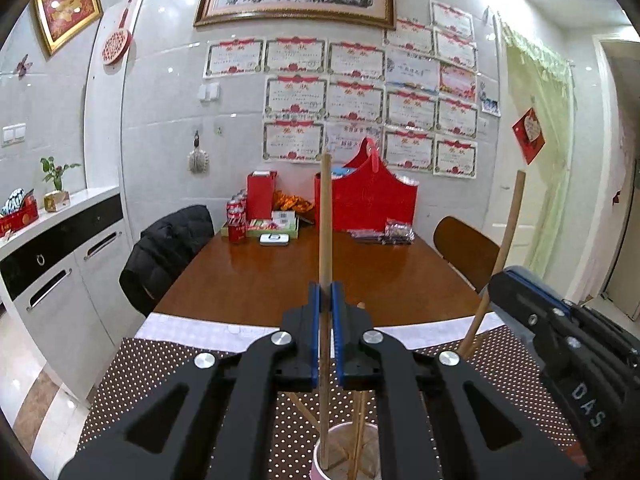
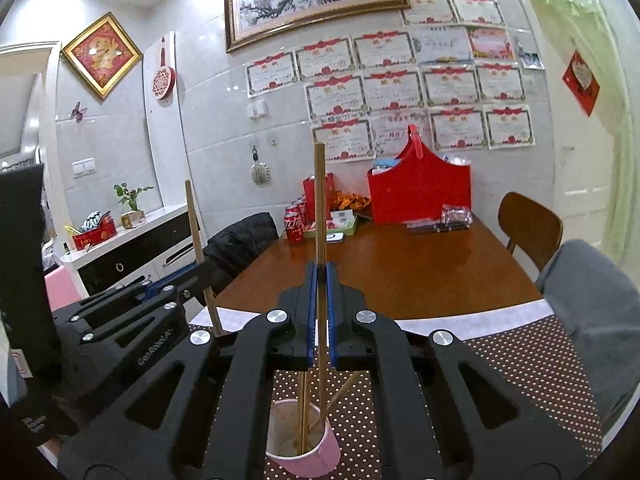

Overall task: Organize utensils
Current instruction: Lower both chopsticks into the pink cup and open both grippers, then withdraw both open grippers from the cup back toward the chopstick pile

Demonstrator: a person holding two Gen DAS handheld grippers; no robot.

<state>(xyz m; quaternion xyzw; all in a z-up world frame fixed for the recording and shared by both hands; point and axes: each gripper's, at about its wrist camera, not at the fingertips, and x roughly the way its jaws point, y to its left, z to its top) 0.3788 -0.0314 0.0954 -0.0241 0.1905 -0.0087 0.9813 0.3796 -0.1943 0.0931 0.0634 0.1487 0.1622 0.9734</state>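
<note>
Left wrist view showed the left gripper point(image 1: 326, 292) clamped on a wooden chopstick point(image 1: 325, 216), its blue pads point(image 1: 315, 308) pressed against the stick from both sides. That chopstick stood nearly upright, and its lower end reached down into a pink paper cup point(image 1: 320, 456) that sat on the brown dotted placemat point(image 1: 160, 380) at the near edge of the wooden table point(image 1: 260, 276). Other chopsticks point(image 1: 356, 440) leaned inside the cup. At the right of this view the right gripper point(image 1: 500, 280) held a second chopstick point(image 1: 506, 240), tilted.

Right wrist view had the right gripper point(image 2: 321, 280) closed on its own chopstick point(image 2: 320, 208), which ran down between the jaws into the same pink cup point(image 2: 316, 460); two more sticks point(image 2: 304, 408) rested in the cup beside it. The left gripper point(image 2: 192, 276) appeared at the left, gripping its stick point(image 2: 196, 232).

Along the far edge of the table stood a red basket point(image 2: 420, 192), red soda cans point(image 2: 295, 226) and a white box point(image 2: 332, 238).
</note>
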